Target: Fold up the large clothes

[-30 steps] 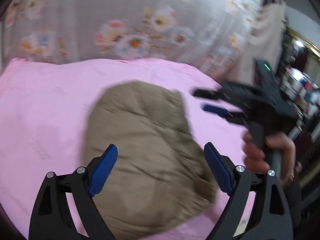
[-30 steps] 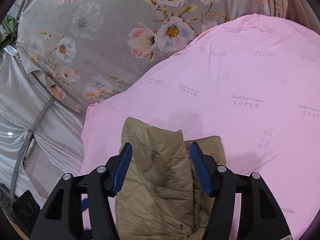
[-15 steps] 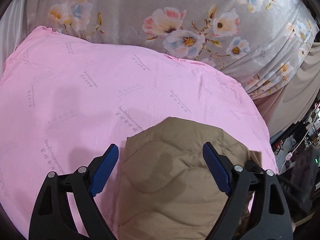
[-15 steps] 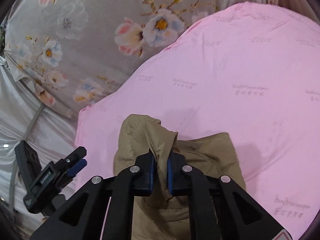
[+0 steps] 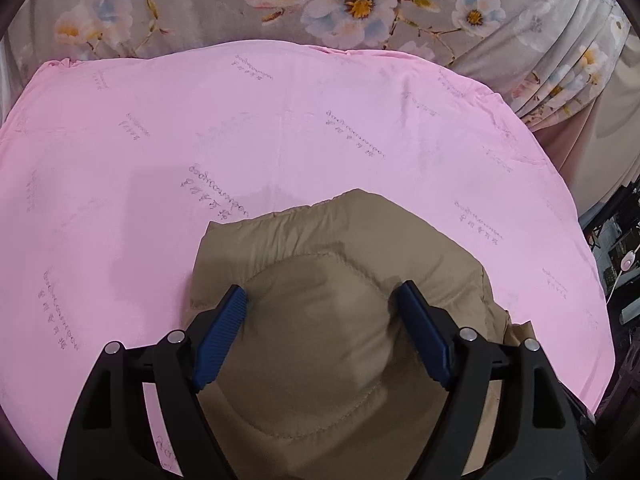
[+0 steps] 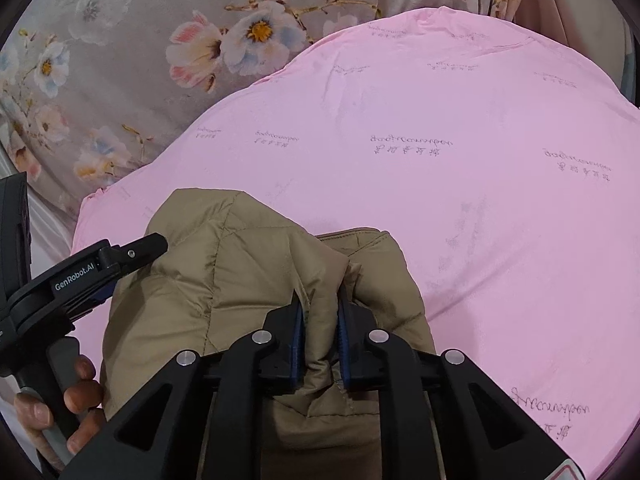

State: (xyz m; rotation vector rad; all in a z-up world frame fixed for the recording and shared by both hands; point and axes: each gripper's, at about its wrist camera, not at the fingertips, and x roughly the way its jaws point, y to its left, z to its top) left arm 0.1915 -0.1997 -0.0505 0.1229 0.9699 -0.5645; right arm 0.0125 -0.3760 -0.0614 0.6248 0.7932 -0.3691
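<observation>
A tan quilted jacket (image 5: 340,320) lies bunched into a thick bundle on the pink sheet (image 5: 280,128). My left gripper (image 5: 324,308) presses its blue pads into a puffy fold of the jacket, jaws part closed around it. In the right wrist view the jacket (image 6: 224,280) sits at lower left. My right gripper (image 6: 320,312) is shut on a raised ridge of the jacket's fabric. The left gripper (image 6: 132,256) shows there at the left edge, touching the jacket's side, held by a hand (image 6: 76,392).
The pink sheet (image 6: 460,160) covers a rounded surface with printed script. A grey floral cloth (image 5: 320,4) hangs behind it. Dark furniture and clutter (image 5: 616,248) stand past the sheet's right edge.
My left gripper has come down onto the jacket and its jaws have narrowed around a fold. My right gripper has closed on a ridge of fabric and holds it.
</observation>
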